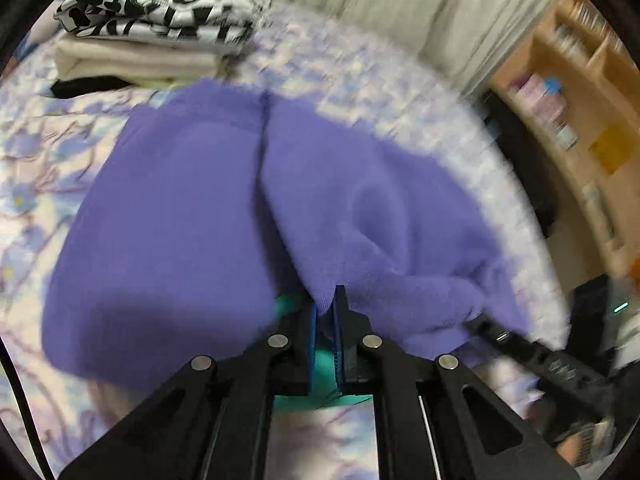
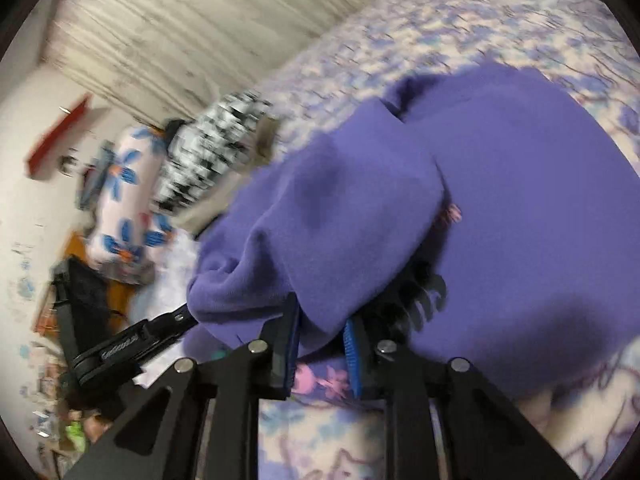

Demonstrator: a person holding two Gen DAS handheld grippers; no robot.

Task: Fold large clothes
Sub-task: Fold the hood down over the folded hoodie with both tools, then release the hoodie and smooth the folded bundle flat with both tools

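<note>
A large purple fleece garment [image 1: 188, 216] lies partly folded on the floral bedspread [image 1: 360, 80]. My left gripper [image 1: 326, 304] is shut on a bunched edge of it near the bed's front. In the right wrist view the same purple garment [image 2: 520, 200] fills the middle, and my right gripper [image 2: 320, 320] is shut on a thick fold of it, jaws held apart by the cloth. The right gripper's fingers [image 1: 520, 344] show at the right of the left wrist view, under the purple cloth. Both views are motion-blurred.
A stack of folded clothes [image 1: 152, 32], topped by a black-and-white patterned one, sits at the bed's far left. A wooden shelf unit [image 1: 580, 120] stands right of the bed. A floral pillow [image 2: 124, 200] and clutter lie at the left of the right wrist view.
</note>
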